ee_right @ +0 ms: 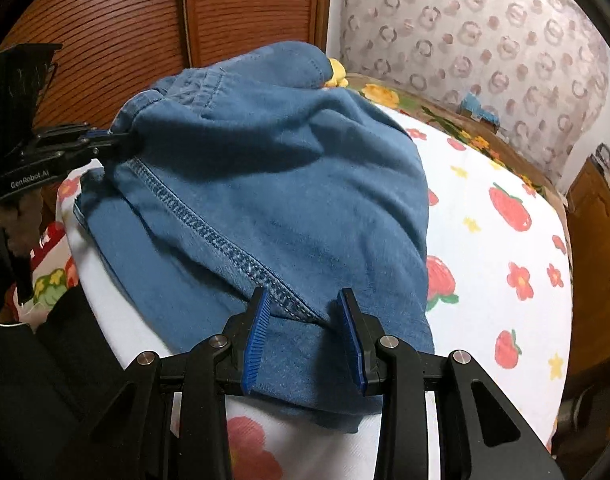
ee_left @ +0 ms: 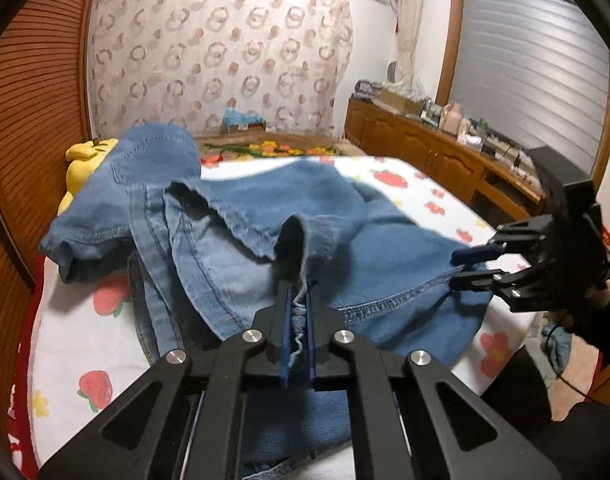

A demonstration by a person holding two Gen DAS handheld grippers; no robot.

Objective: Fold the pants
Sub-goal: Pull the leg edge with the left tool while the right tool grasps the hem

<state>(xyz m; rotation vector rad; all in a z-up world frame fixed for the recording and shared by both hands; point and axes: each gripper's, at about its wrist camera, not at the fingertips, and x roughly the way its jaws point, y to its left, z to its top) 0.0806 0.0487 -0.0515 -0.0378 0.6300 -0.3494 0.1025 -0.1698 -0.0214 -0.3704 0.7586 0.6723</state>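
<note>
Blue denim pants lie bunched on the bed, also filling the right wrist view. My left gripper is shut on a frayed hem of the pants and holds it lifted; it shows at the left of the right wrist view, pinching the cloth edge. My right gripper is open, its blue pads either side of a stitched seam at the near edge of the pants. In the left wrist view it sits at the pants' right edge with jaws apart.
The bed has a white sheet with strawberries and flowers. A yellow plush toy lies behind the pants. A wooden louvred wardrobe stands on the left; a wooden cabinet with clutter on the right.
</note>
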